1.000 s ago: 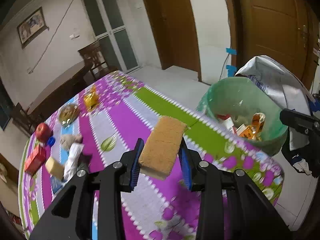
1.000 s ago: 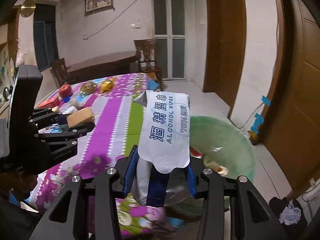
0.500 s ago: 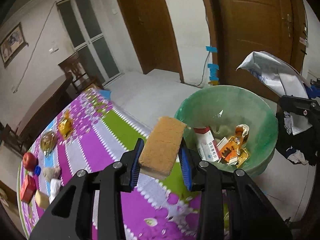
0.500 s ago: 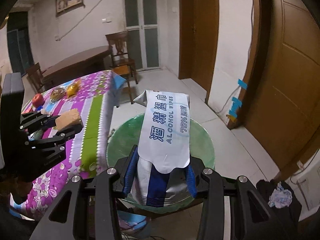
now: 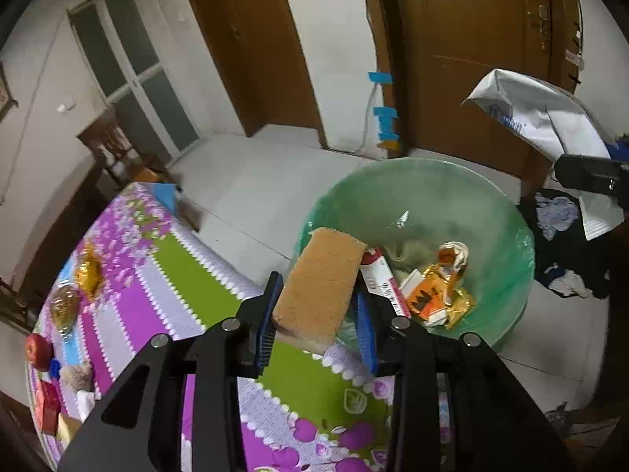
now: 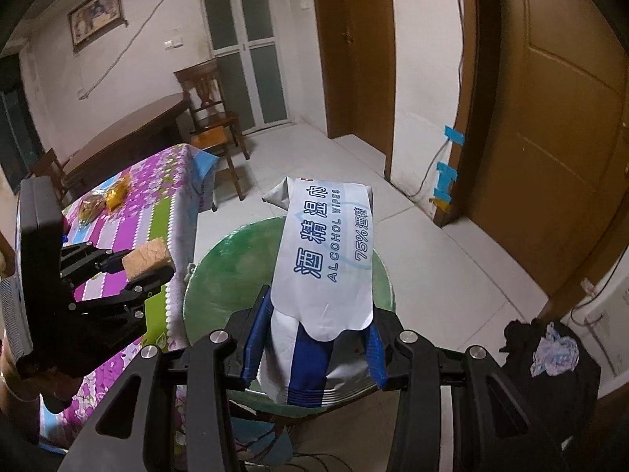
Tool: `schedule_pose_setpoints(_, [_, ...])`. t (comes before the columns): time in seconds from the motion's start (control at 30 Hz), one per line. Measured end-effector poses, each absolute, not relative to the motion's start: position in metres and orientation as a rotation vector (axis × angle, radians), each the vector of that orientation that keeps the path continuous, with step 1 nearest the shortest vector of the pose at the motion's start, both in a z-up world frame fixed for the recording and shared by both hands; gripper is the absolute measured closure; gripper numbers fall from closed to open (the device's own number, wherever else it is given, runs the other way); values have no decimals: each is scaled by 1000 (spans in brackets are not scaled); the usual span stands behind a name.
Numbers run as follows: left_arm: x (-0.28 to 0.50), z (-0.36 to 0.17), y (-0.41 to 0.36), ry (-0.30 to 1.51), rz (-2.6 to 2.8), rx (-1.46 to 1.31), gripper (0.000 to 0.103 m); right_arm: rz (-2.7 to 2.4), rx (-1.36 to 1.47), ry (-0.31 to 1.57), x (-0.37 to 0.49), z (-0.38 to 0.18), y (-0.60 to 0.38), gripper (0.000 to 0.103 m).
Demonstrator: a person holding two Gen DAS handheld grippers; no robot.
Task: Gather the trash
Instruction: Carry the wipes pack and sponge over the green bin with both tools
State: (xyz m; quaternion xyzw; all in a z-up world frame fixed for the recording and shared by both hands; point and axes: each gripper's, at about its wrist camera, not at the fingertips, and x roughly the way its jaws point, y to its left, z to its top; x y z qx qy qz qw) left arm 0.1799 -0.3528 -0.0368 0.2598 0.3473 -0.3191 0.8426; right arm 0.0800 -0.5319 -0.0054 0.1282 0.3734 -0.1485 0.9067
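Both grippers have swung off the table toward the green-lined bin (image 5: 507, 212). Left gripper (image 5: 318, 314) clamps the tan sponge (image 5: 320, 281) at the bin's near rim. Right gripper (image 6: 312, 338) clamps the alcohol wipes pack (image 6: 328, 255) above the bin.

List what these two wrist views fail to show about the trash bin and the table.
- Trash bin contents: right wrist view, covered by the wipes pack.
- Bin base: left wrist view, hidden behind the table edge.
- Items at the table's far end: left wrist view, too small and cut off.
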Motion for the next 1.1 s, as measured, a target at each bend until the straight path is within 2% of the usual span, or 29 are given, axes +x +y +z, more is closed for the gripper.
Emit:
schedule_pose_setpoints(0.5, [188, -49, -377, 814, -829, 556, 70, -328, 261, 871, 108, -24, -532, 59])
schedule_pose_setpoints(1.1, [192, -57, -382, 817, -845, 548, 70, -345, 235, 923, 132, -36, -525, 59])
